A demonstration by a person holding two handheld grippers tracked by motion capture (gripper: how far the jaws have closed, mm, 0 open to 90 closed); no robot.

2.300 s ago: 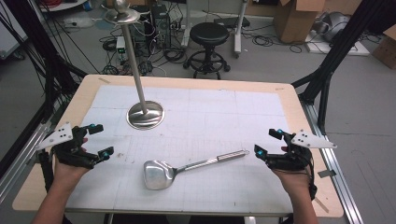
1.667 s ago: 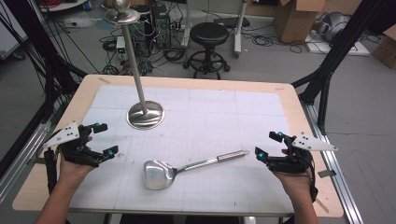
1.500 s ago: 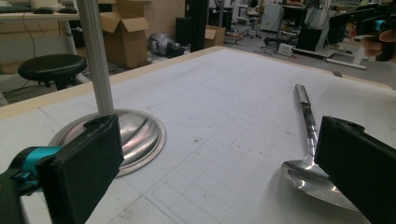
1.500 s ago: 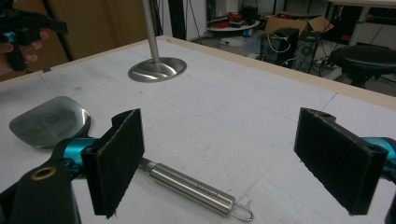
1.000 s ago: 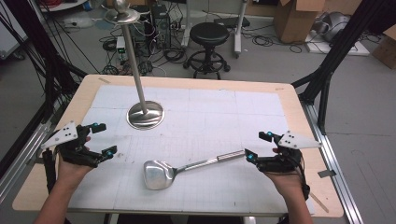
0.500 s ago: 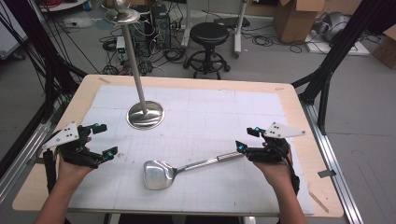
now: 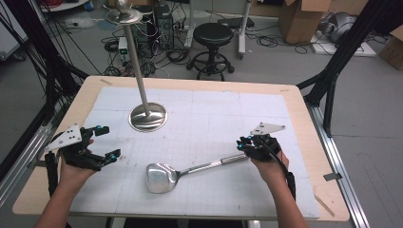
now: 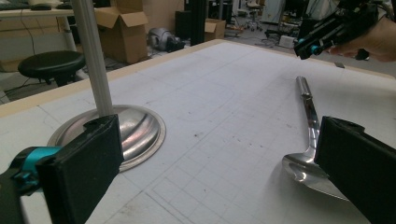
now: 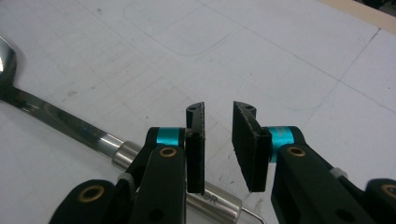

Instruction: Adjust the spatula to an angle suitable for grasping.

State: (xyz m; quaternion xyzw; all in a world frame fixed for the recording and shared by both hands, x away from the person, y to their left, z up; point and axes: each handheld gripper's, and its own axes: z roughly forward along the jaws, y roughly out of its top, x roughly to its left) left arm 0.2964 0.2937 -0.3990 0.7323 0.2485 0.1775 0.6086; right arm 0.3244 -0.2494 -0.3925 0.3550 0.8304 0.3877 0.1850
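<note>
Left gripper [image 7: 102, 142] is spread wide, nothing between its jaws, metal stand [image 7: 148, 116] just ahead. The ladle [image 7: 164, 176] lies flat, its handle end right under the right gripper [image 9: 218, 140], whose jaws are slightly apart, gripping nothing.

right gripper [image 7: 248, 145] moved over spatula [image 7: 190, 170] handle

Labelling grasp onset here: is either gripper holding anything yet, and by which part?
Nothing is held. The right gripper is open over the spatula's handle end, jaws not closed on it. The left gripper is wide open, apart from the spatula.
</note>
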